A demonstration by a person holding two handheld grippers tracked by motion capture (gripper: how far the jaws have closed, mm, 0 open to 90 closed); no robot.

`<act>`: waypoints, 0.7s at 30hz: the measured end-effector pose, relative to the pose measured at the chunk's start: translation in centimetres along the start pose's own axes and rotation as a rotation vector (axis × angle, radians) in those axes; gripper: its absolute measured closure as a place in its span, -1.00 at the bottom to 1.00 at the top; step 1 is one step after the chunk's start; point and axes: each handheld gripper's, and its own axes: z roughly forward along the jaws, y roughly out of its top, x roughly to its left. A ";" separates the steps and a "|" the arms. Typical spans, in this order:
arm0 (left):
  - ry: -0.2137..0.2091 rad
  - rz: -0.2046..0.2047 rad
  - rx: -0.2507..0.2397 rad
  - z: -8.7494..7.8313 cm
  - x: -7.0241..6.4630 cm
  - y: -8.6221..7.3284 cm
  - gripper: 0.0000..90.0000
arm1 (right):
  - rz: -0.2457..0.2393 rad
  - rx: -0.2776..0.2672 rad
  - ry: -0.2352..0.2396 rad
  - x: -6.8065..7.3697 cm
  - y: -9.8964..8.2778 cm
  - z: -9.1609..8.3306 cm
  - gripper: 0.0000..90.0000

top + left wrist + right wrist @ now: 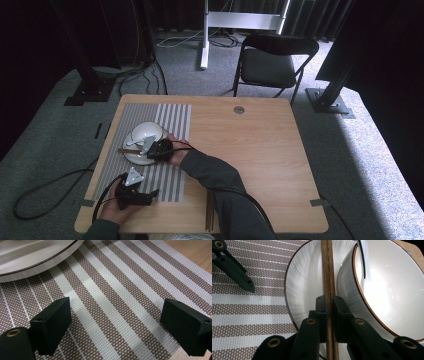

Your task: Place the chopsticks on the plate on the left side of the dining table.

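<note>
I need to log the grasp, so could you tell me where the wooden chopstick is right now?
The wooden chopstick is clamped in the right gripper, lying across the white plate beside the bowl, at the high view's left on the striped placemat.

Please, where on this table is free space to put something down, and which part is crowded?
The whole wooden table right of the striped placemat is bare, up to the far and right edges. Crowded is the placemat's left half: plate with bowl, the right hand-held gripper shut on a chopstick, and the open left hand-held gripper. More chopsticks lie at the near edge.
</note>
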 end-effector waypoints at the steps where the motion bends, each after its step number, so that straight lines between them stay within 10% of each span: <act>1: 0.000 0.000 0.000 0.0 0.0 0.0 -0.77 | 0.002 -0.002 0.002 0.0 0.0 0.0 0.85; 14: 0.000 -0.001 -0.001 0.0 0.0 0.0 -0.77 | 0.004 -0.046 0.016 -0.1 -0.2 -1.7 0.79; 21: 0.000 -0.001 -0.001 0.0 0.0 0.0 -0.77 | 0.086 -0.088 0.011 -1.7 -1.4 -3.3 0.79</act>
